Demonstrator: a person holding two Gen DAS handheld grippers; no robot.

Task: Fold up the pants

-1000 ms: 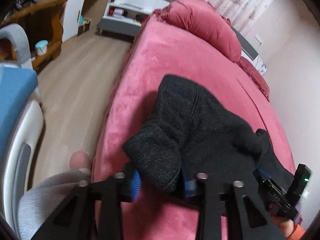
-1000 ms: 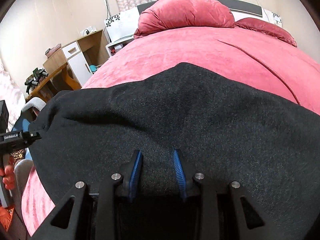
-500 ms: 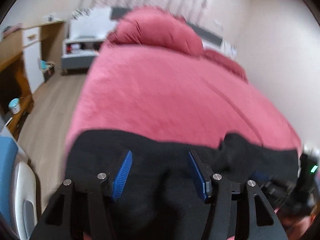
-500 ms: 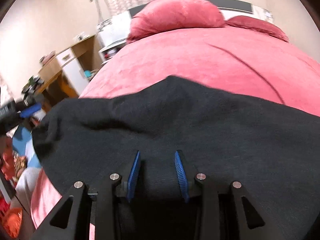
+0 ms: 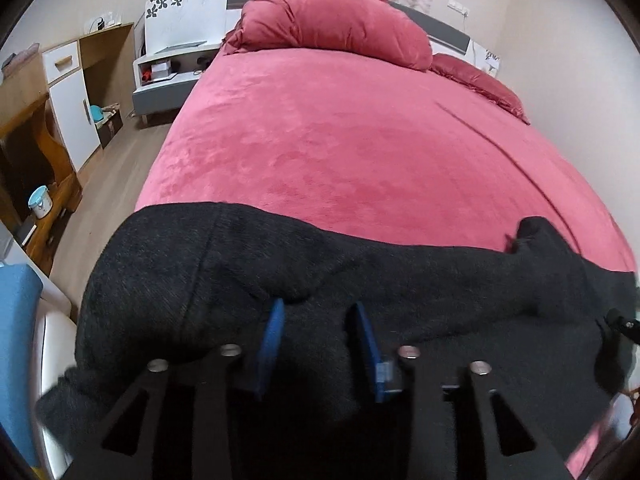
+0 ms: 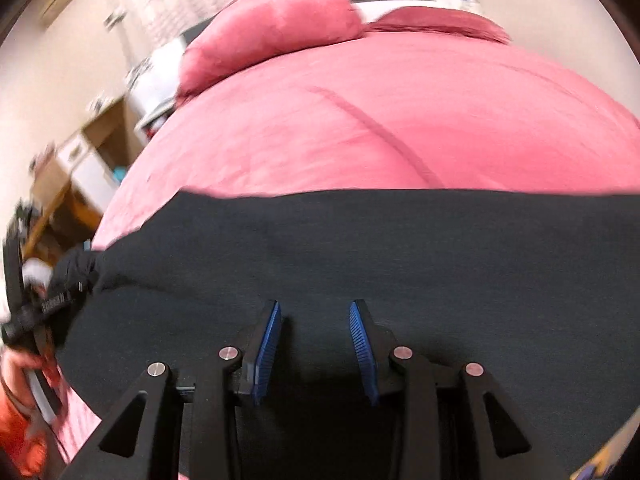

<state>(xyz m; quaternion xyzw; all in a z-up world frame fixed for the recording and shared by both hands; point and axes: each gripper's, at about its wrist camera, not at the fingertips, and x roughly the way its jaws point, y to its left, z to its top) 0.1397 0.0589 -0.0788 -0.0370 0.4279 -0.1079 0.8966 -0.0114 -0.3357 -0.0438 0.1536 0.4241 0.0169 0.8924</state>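
Note:
The dark grey knit pants (image 5: pixel 360 276) lie across the near end of the red bed (image 5: pixel 360 140). They also fill the lower half of the right wrist view (image 6: pixel 380 248). My left gripper (image 5: pixel 318 308) has its blue pads (image 5: pixel 272 340) partly closed, with pants fabric bunched between and under them. My right gripper (image 6: pixel 314 308) also has fabric between its blue pads (image 6: pixel 266 348). The left gripper's body shows at the left edge of the right wrist view (image 6: pixel 44 300), at the pants' left end.
A large red pillow (image 5: pixel 332 32) and a smaller one (image 5: pixel 476 80) lie at the headboard. A white nightstand (image 5: pixel 172 68), a wooden desk and cabinet (image 5: pixel 52 96) and wood floor are to the left. A blue chair (image 5: pixel 16 332) is at the near left.
My left gripper swung from the pants' folded end to face the headboard and narrowed its jaws on the fabric. The pants now lie spread across the bed's near end. The right view tilted.

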